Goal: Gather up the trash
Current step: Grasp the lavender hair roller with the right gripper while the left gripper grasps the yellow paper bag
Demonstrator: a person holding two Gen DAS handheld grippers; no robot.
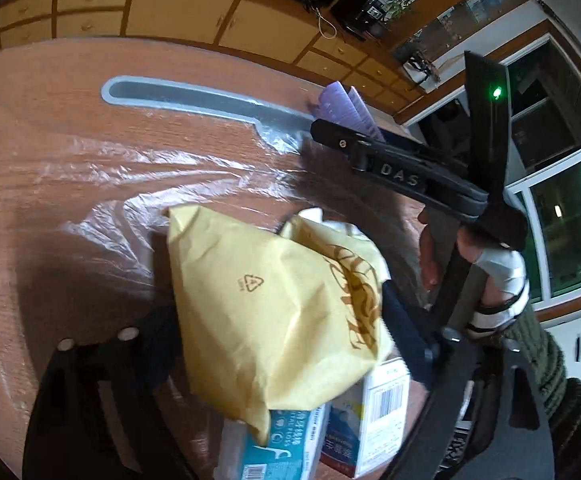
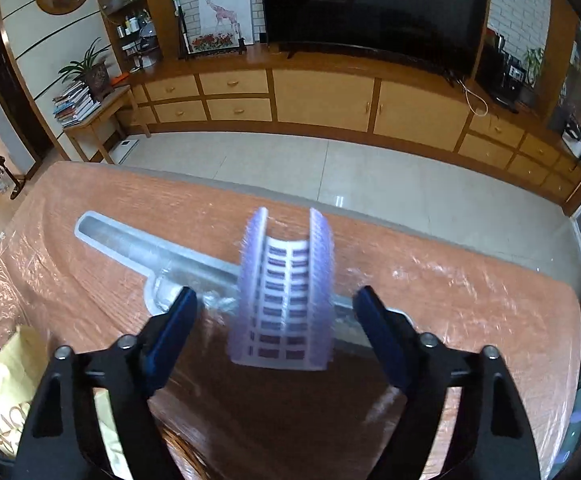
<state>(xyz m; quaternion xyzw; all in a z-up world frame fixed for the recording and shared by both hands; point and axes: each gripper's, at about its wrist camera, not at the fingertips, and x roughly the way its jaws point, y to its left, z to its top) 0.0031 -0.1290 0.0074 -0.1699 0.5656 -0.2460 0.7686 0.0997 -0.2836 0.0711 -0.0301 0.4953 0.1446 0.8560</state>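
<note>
A crumpled yellow paper bag with brown lettering lies between the fingers of my left gripper, and both pads press on its sides. It rests on a teal box and a white and blue box. In the right wrist view the bag shows at the lower left. A purple ribbed plastic curl, blurred, stands on the table between the fingers of my right gripper, with a gap on each side. In the left wrist view one black finger of that gripper reaches the purple piece.
The wooden table is covered with clear plastic film. A long grey flat tool lies across it behind the purple piece. A hand in a green sleeve holds the right gripper. Cabinets and a television stand beyond the tiled floor.
</note>
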